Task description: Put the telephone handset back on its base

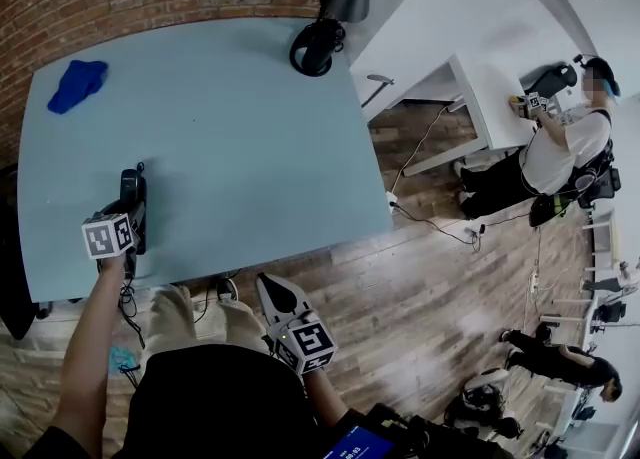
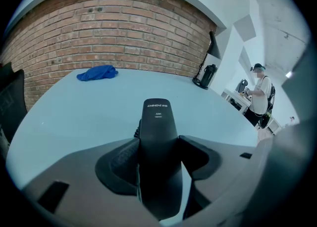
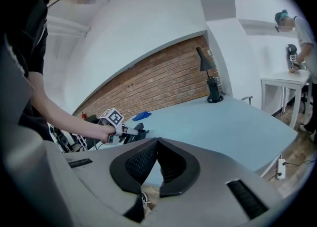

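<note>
Telephone handset (image 2: pixel 157 117) sits at the bench's (image 1: pixel 230 127) near left edge, lying lengthwise between the jaws of the left gripper (image 2: pixel 158 142). Both ribbed pads bear on its long flanks, so that gripper is pinching it with the jaws set wide. The right gripper (image 3: pixel 157 144) is off the bench's near edge, close to the person's body, with its tips pressed together on nothing.

The handset looks like a rigid shell of smooth black plastic, probably light and hollow, and stiff enough that a firm squeeze should not bend it. Its glossy, rounded sides are likely to be slippery. The ribbed pads should help with that, and a hold across the narrow waist, where the gripper is now, seems the sensible place. A dark cord (image 1: pixel 127 299) hangs below the bench's near edge. If it belongs to the phone, it will probably tug as the handset is moved and could twist it in the grip.

The base cannot be told apart from the handset in any view, so I cannot say whether the handset is already seated on it.
</note>
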### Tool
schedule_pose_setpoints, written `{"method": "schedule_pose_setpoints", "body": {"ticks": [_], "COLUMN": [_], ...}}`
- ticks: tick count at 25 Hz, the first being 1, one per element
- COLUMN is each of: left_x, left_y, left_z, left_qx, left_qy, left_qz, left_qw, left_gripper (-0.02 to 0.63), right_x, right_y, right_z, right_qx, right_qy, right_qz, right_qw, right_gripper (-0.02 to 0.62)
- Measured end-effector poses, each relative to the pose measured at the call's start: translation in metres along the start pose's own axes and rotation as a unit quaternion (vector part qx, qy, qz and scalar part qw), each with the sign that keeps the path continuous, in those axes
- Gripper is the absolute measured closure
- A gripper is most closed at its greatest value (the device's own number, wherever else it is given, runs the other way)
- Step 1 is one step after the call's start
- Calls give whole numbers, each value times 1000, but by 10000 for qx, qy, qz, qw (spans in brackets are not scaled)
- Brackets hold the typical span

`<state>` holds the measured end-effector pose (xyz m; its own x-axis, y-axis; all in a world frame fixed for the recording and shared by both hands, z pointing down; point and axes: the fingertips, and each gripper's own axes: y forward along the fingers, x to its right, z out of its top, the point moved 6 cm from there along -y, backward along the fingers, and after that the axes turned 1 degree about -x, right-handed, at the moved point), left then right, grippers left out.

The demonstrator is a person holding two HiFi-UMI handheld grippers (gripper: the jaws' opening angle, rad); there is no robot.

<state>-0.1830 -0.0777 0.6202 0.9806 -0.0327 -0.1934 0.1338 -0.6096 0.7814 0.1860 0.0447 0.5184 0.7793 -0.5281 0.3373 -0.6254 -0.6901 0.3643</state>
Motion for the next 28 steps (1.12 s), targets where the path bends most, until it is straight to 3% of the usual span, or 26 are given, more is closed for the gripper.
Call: {"method": "schedule_pose_setpoints", "body": {"ticks": [13, 19, 23, 26, 28], "left_x": [1, 3, 6, 2, 1], "left_y": [11, 11, -15, -46, -71], "left_z": [-25, -27, -27, -28, -35], "left_qx": [-191, -117, 203, 565, 850], "left_qy": [-29, 79, 514, 397, 221], "left_qz": [223, -35, -236, -394, -611], "left_qw": [9996, 9999, 9982, 9968, 9943], "left_gripper": [325, 319, 296, 299, 389], "right_x": [3, 1, -4, -7, -11], "right_y": [-14, -13, -5, 5, 15], "right_z": [-7, -7, -1, 5, 9], "right_qx": [-1, 10, -6, -8, -36], "right_qy": [23, 0, -133, -259, -335], "right_qz": [-40, 69, 238, 371, 529], "right_qw": [10000, 10000, 9996, 9990, 9980], "right_gripper": [578, 578, 578, 577, 577]}}
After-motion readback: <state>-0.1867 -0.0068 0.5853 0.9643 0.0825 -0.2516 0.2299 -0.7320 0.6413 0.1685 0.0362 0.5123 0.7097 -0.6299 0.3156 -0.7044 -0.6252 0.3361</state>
